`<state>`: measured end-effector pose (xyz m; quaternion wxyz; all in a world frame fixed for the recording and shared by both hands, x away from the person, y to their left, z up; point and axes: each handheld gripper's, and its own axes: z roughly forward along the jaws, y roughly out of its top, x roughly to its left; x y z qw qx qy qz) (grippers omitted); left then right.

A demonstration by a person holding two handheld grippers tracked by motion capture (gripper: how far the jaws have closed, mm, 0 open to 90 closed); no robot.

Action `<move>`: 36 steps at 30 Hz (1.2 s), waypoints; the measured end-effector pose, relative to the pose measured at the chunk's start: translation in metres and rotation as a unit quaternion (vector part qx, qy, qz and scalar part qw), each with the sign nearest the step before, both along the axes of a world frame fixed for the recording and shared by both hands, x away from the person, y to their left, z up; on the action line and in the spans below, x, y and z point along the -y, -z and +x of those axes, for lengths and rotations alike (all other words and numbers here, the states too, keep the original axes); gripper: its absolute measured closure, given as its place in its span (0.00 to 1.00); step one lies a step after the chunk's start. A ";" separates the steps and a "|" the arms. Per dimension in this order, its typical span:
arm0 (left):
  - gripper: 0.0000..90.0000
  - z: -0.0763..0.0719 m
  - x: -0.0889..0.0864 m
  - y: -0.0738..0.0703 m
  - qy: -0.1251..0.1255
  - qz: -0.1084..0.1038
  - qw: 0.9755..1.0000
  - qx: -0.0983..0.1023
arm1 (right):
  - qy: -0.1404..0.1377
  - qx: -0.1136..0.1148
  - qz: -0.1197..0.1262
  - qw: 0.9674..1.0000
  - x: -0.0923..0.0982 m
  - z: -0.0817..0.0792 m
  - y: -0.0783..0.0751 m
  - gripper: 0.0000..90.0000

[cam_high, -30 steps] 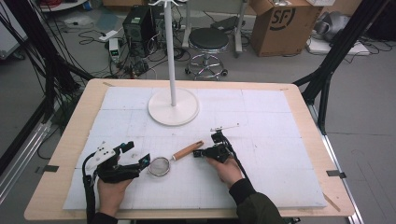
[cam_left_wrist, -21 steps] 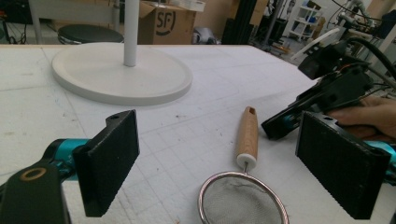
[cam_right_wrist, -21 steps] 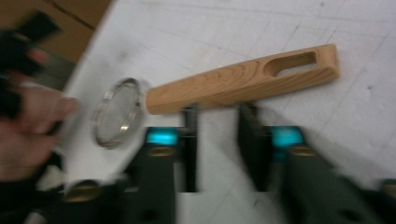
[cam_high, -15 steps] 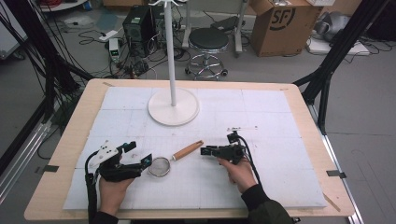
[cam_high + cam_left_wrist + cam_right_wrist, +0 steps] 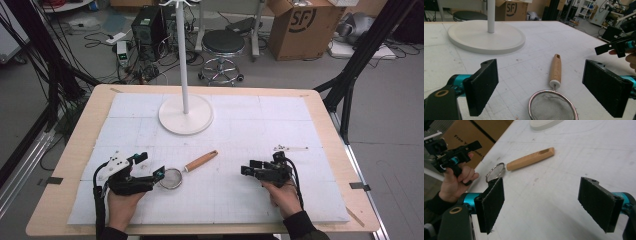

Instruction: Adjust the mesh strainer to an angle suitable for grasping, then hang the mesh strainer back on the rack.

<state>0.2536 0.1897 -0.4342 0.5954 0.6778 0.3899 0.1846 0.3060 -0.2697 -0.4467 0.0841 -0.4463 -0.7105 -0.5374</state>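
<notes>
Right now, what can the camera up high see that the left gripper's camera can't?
The high view alone takes in the black stool on the floor, the whole table and the person's left hand holding its gripper.

The left gripper view alone shows, close up, the little hole at the end of the sieve's wooden handle.

Both share the sieve, the white round stand and the cardboard box.

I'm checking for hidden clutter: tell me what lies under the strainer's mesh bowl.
The strainer lies on the white mat; pale mat shows faintly through its mesh, and nothing else can be made out. The bowl's near edge is cut off in the left gripper view, so that part stays unseen.
</notes>
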 end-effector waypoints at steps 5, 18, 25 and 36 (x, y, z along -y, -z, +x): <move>0.16 0.002 0.009 -0.008 0.015 0.002 1.000 0.009 | 0.011 0.025 0.004 1.000 0.015 -0.009 -0.009 0.22; 0.16 0.026 0.047 -0.018 0.073 0.058 0.996 -0.011 | 0.030 0.041 0.007 0.999 0.030 -0.012 -0.011 0.22; 0.18 0.044 0.059 -0.012 0.096 0.091 0.989 -0.059 | 0.037 0.067 0.004 0.997 0.033 -0.017 -0.017 0.20; 0.23 0.066 0.078 -0.011 0.136 0.134 0.975 -0.115 | 0.052 0.074 0.012 0.996 0.039 -0.020 -0.020 0.20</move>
